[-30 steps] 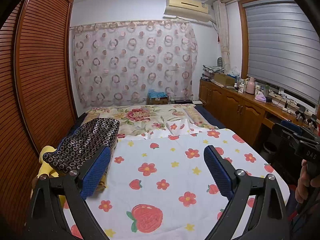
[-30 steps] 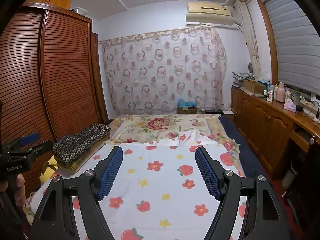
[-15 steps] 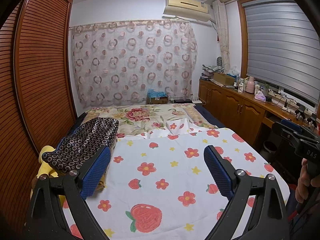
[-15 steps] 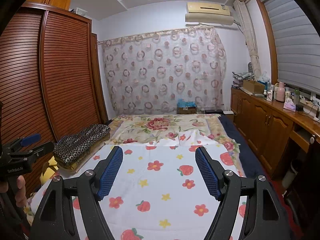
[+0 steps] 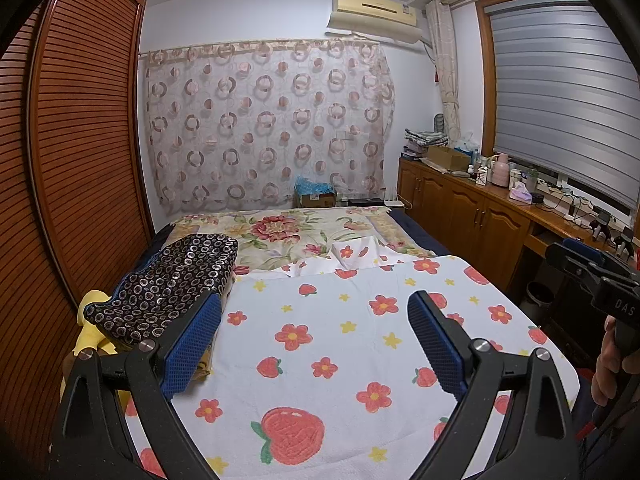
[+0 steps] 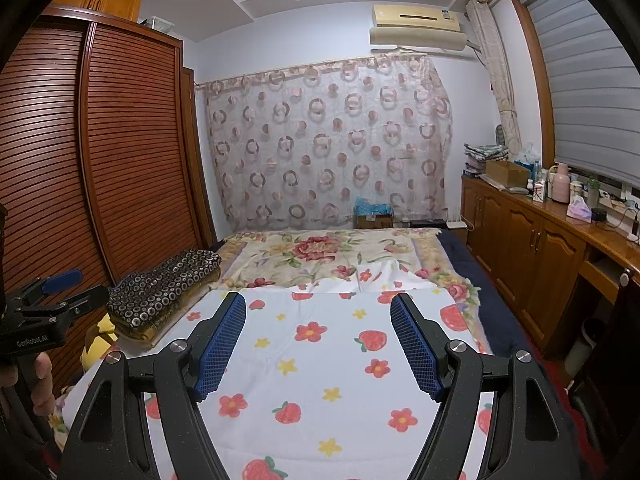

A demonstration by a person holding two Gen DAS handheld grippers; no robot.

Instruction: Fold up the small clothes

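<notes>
I hold both tongs, left gripper [image 5: 314, 336] and right gripper [image 6: 318, 344], spread wide and empty above the white strawberry-and-flower printed cloth [image 5: 340, 344], presumably my folding surface, with the dark ring-patterned folded garment [image 5: 168, 284] just left of it.

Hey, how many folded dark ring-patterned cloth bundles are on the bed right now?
1: the dark ring-patterned bundle lies along the bed's left edge beside the strawberry sheet, atop yellowish fabric. Others may be hidden beneath.

Left claw [image 5: 314, 338] open above strawberry sheet [image 5: 340, 344]; dark ringed clothes [image 5: 168, 284] at left.
</notes>
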